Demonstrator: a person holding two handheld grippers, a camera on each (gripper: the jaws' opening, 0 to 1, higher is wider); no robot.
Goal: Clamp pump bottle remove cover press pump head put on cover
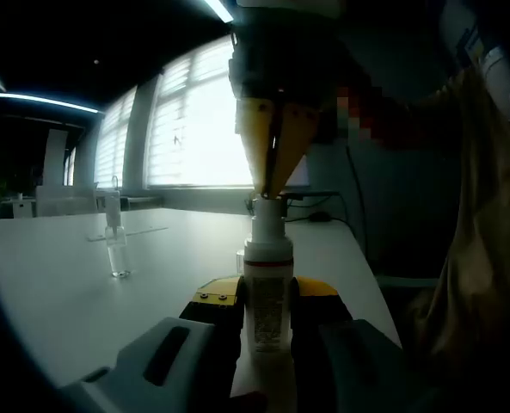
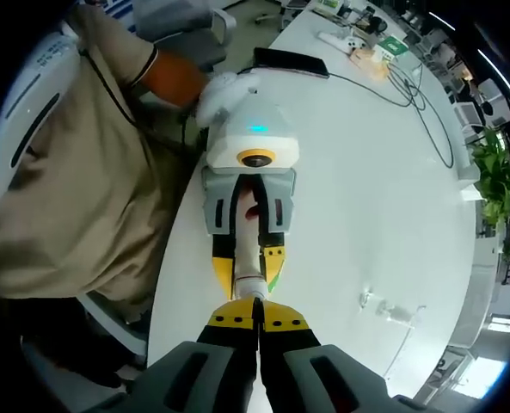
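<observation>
Left gripper view looks along the left tongs (image 1: pixel 267 314), whose jaws are clenched on the body of the pump bottle (image 1: pixel 267 297), holding it upright just above or on the white counter (image 1: pixel 65 284); which of the two I cannot tell. From above, the right tongs (image 1: pixel 272 163) come down with their yellow tips pinched together at the bottle's top (image 1: pixel 267 209). Whether that top is the cover or the bare pump head is too dark to make out, so I judge the step to be either lifting the cover off or pressing the head. Right gripper view looks straight down the right tongs (image 2: pixel 256 323), their jaws closed with almost no gap, the tips meeting right at the bottle (image 2: pixel 248 258) top while the left tongs (image 2: pixel 248 249) flank the body below. To do this well, the left grip should stay firm and low on the body so the bottle does not twist or slide, and the right tips should stay centred on the bottle's axis. If it is a cover, pull straight along the axis without rocking; if it is the head, push squarely down, since an off-centre push could tip the bottle out of the lower jaws. A small clear bottle (image 1: pixel 117 245) stands well apart on the counter and is not in the way.
</observation>
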